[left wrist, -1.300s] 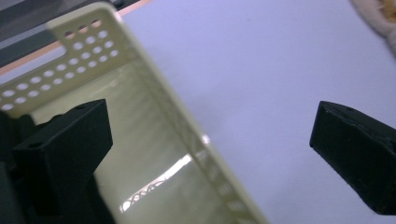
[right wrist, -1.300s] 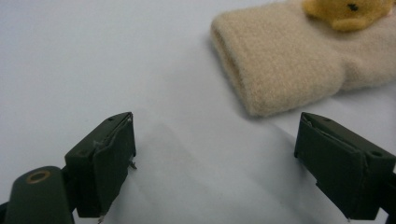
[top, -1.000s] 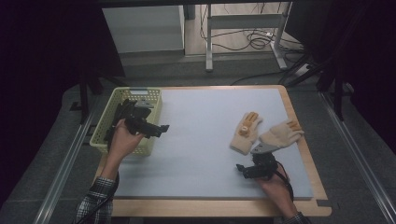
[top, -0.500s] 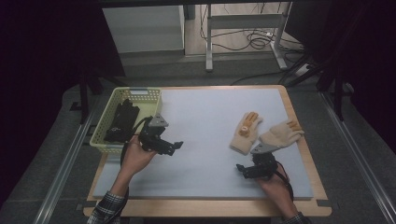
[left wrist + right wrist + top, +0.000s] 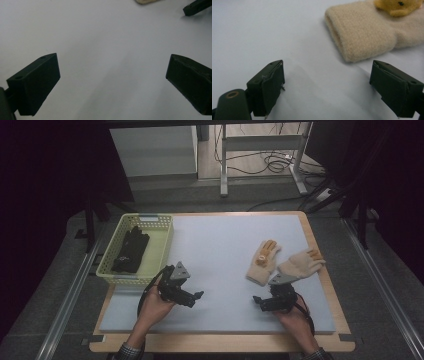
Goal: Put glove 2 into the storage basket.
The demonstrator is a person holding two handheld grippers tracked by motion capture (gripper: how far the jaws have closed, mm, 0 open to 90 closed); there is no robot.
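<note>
Left of the mat [image 5: 220, 255] sits a basket [image 5: 162, 251] with a black glove [image 5: 131, 249] inside. The left gripper [image 5: 198, 296] is spread wide over bare mat. The cream gloves [image 5: 284, 263], fuzzy with yellow fingertips, lie just past the right gripper [image 5: 257, 300], also wide and empty.

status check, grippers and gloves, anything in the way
Left gripper open, empty, over bare mat. Right gripper open, empty, just short of the beige gloves. Black glove in the basket. Nothing in the way.
</note>
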